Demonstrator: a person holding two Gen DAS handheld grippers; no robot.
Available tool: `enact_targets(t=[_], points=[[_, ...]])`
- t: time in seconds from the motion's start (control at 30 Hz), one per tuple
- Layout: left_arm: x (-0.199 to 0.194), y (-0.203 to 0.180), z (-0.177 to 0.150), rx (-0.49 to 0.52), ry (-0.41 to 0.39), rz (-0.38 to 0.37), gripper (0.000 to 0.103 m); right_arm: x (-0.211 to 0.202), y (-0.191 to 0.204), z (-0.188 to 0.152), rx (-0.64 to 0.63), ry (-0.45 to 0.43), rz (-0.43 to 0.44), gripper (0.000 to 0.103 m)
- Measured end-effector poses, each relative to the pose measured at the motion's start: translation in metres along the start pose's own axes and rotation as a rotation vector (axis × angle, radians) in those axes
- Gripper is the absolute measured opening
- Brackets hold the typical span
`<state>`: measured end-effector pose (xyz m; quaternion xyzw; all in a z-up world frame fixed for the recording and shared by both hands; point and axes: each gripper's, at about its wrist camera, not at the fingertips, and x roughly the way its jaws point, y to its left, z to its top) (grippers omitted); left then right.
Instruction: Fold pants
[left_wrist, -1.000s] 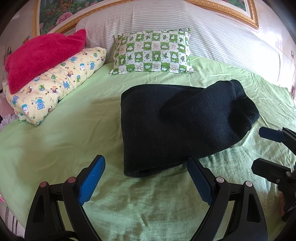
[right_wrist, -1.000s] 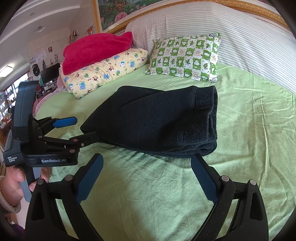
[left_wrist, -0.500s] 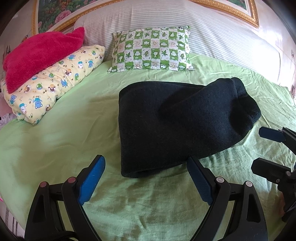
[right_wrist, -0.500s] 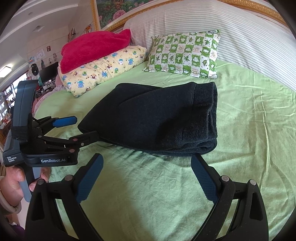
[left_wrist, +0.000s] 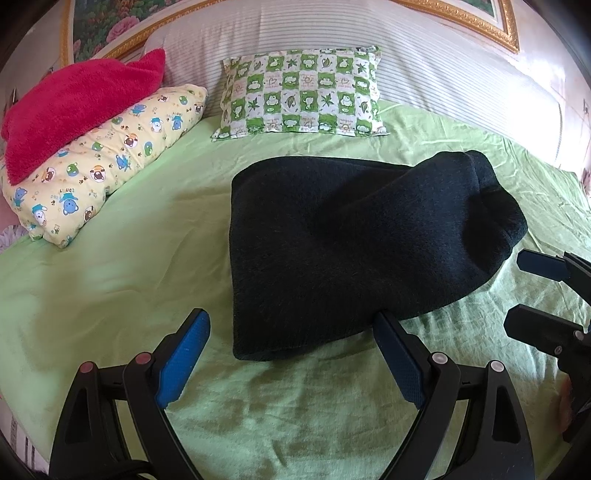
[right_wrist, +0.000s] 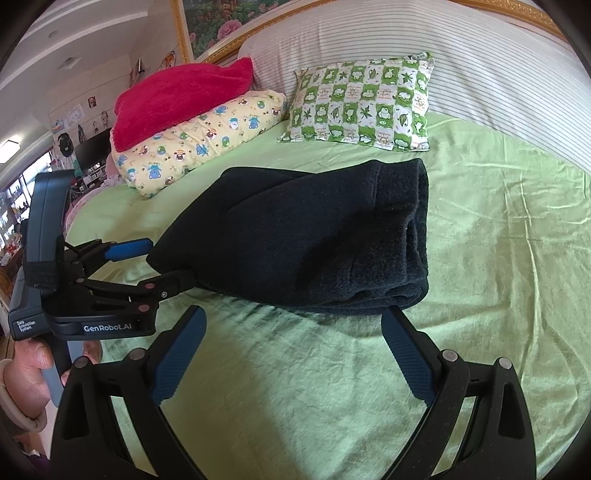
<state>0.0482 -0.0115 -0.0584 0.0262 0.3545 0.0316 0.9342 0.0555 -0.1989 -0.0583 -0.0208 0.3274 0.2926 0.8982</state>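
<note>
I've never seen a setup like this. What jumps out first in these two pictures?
A thick bundle of folded black pants lies in the middle of a green bedsheet. Near the camera, the left gripper and the right gripper hang open just short of the pants, blue-padded fingers spread wide. Behind, a green checked pillow leans on the striped headboard, beside a red towel on a cartoon pillow.

Both wrist cameras sit low over the bed (left_wrist: 110, 258), facing the headboard (right_wrist: 480, 55). Each looks closely at the folded pants (left_wrist: 351, 240), the left view from their left, the right from their right.
</note>
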Motion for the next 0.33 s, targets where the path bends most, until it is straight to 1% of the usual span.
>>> enact_targets(t=[0.33], points=[[0.0013, -0.0012, 0.0008, 0.002, 0.011, -0.005, 0.091, 0.0012, -0.0012, 0.0010, 0.004, 0.002, -0.001, 0.096]])
